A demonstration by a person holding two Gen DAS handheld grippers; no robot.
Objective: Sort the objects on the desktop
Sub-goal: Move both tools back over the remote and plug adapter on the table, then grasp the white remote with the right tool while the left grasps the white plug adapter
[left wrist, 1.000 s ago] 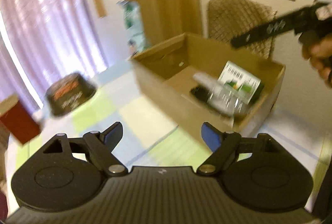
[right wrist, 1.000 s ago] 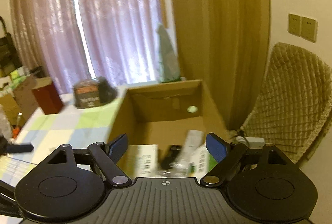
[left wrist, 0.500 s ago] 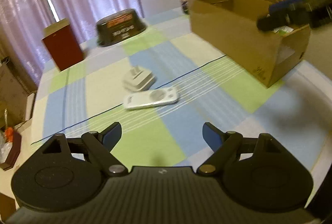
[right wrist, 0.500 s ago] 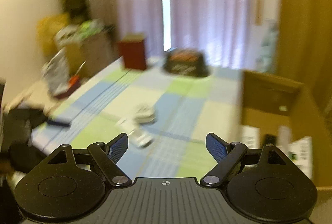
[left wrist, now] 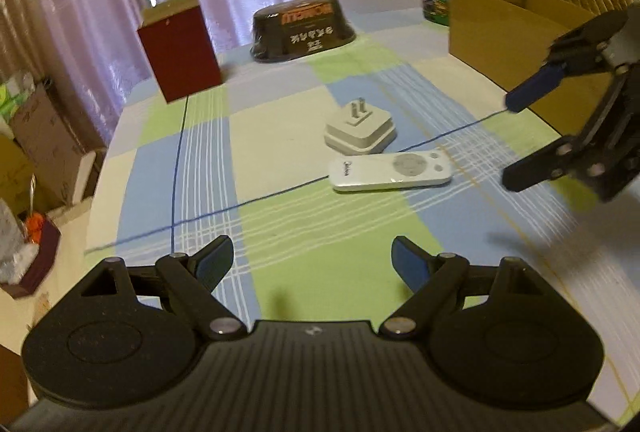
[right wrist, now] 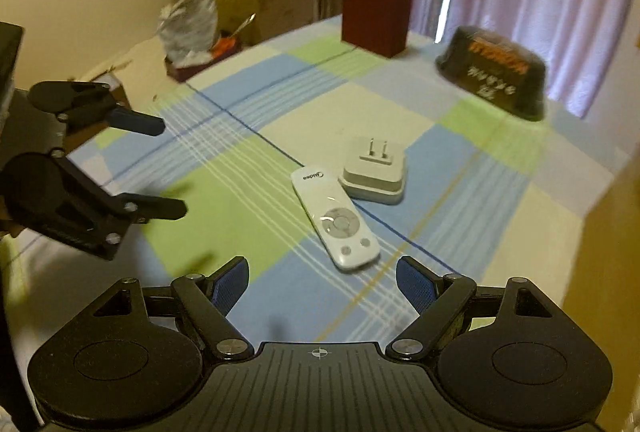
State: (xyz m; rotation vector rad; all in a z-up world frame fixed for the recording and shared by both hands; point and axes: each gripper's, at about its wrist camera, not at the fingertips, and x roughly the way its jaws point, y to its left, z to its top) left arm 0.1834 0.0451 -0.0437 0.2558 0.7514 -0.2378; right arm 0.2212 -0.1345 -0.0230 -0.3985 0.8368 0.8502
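Remote (left wrist: 390, 172) flat on checked cloth (left wrist: 280, 232), touching white plug adapter (left wrist: 360, 130), prongs up. L gripper (left wrist: 312, 260) and R gripper (right wrist: 322, 280) both spread wide, empty, above cloth. Cardboard box (left wrist: 500, 28) at far right edge.

My tongs are black with blue pads (left wrist: 214, 263). The tablecloth (left wrist: 304, 228) is checked green, blue and cream with white stripes and thin dark blue lines. Remote (left wrist: 390, 170) and plug adapter (left wrist: 360, 130) are white. Far left stands a dark red bag (left wrist: 180, 46); far right, a brown cardboard box (left wrist: 504, 28).
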